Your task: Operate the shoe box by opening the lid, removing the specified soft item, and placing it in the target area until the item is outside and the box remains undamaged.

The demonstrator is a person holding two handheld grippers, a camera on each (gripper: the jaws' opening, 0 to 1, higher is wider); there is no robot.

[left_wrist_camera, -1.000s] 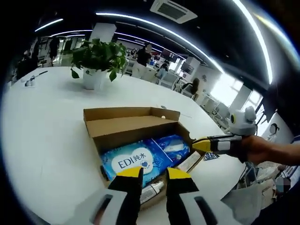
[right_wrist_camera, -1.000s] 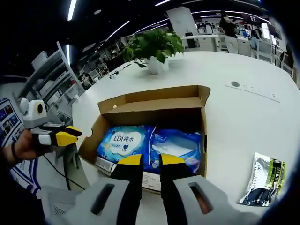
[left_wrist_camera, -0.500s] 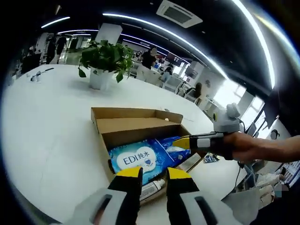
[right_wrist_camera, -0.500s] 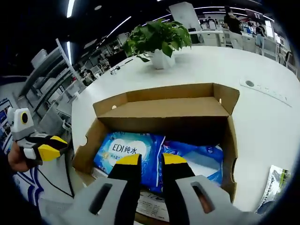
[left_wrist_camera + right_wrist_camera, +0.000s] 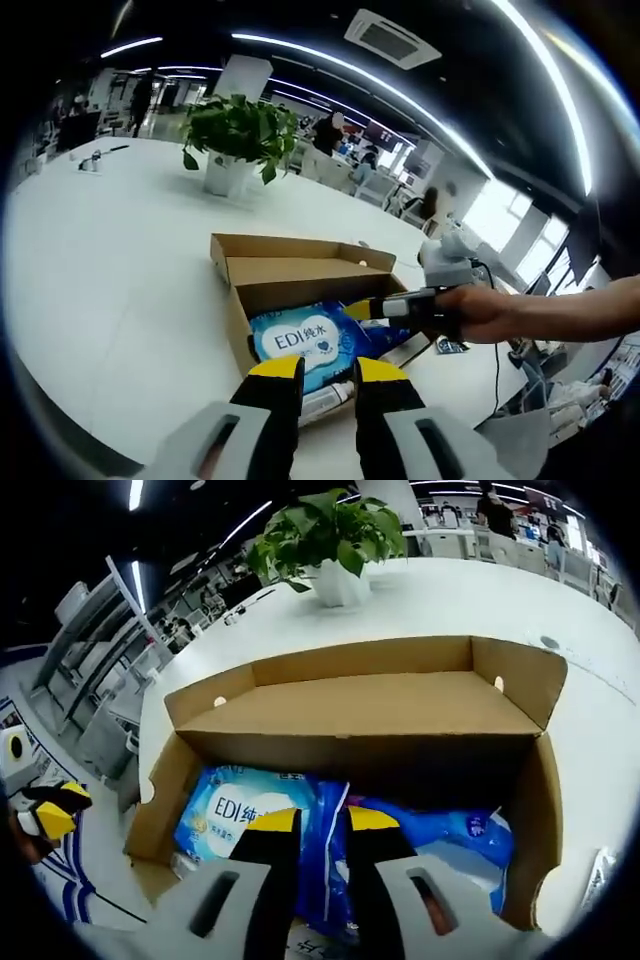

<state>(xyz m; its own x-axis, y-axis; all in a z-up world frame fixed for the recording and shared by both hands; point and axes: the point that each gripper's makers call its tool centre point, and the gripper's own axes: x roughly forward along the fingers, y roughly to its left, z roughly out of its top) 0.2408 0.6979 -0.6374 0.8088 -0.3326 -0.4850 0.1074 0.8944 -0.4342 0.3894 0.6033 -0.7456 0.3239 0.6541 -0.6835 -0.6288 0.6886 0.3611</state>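
White bench (image 5: pixel 110 270) in an open office: our cardboard shoe box (image 5: pixel 350 705) sits lid open, holding a blue wipes pack (image 5: pixel 245 810) marked "EDI". Our right hand-held gripper (image 5: pixel 310 825) hovers over it, nearly pressed together, empty; the left hand-held gripper (image 5: pixel 325 372) likewise. A potted plant (image 5: pixel 235 135) stands behind.
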